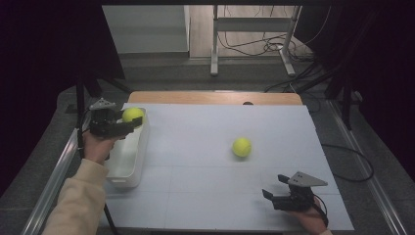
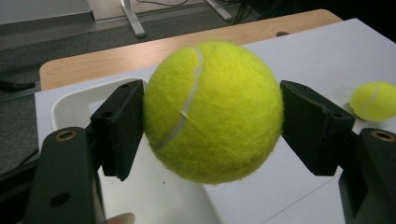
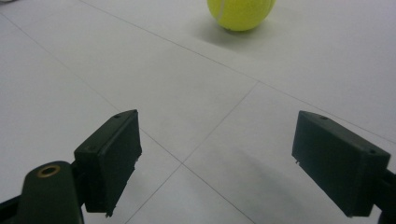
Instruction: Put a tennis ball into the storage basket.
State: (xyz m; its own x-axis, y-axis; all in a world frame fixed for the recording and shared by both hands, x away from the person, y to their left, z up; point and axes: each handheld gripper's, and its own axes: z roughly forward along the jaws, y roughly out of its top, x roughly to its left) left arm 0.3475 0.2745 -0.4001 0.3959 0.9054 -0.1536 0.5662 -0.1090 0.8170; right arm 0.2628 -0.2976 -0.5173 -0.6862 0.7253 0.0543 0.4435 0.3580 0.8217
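Observation:
My left gripper [image 1: 131, 125] [image 2: 212, 121] is shut on a yellow tennis ball [image 1: 132, 115] [image 2: 214, 112], with a black pad pressed on each side. It holds the ball over the far end of a white bin [image 1: 128, 156] [image 2: 70, 105] at the table's left edge. A second tennis ball [image 1: 242, 147] [image 2: 373, 100] [image 3: 241, 13] lies loose on the white table top, right of centre. Near the front right edge my right gripper [image 1: 274, 187] [image 3: 215, 163] stands open above the surface, nothing between its pads, pointing toward that loose ball.
The white board [image 1: 220, 161] covers a wooden table whose far edge [image 1: 215, 97] shows beyond it. Table legs and loose cables [image 1: 264, 46] lie on the floor behind. Dark curtains flank both sides.

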